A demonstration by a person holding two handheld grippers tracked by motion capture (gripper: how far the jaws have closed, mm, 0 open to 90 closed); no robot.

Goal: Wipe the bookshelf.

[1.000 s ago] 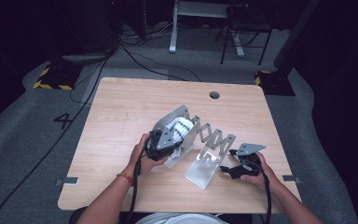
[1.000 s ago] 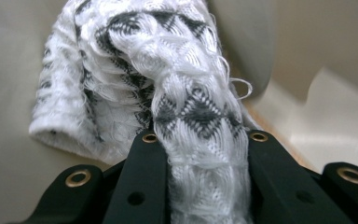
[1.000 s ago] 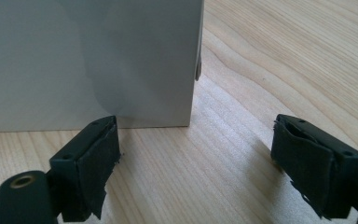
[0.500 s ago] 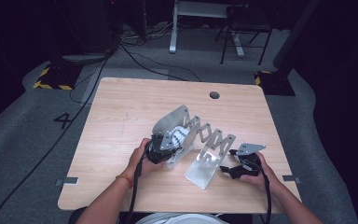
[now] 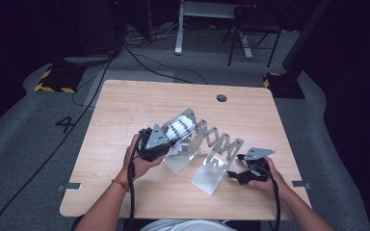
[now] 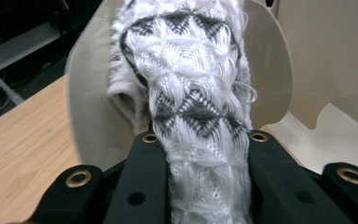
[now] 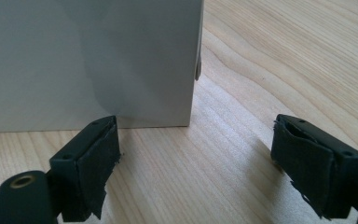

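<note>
while the left gripper (image 5: 160,143) has its fingers (image 6: 144,182) closed on a knitted sock (image 6: 193,98), the work in hand looks like pulling that sock over one end plate of an expanding metal rack (image 5: 212,144) that stands near the middle of the desk (image 5: 125,106). the sock is soft, loosely ribbed white yarn with grey diamond patterning and a few stray threads, and it lies stretched against the rounded, smooth pale plate (image 6: 270,70) just beyond the fingers. the right gripper (image 5: 243,173) rests low on the desk with its fingers (image 7: 93,163) spread apart and empty, just beside the flat matte grey plate (image 7: 93,60) at the rack's near end. the next move probably calls for a steady pull from the left while the right steadies that sheet, since thin folding metal may slide on the smooth wood grain.
</note>
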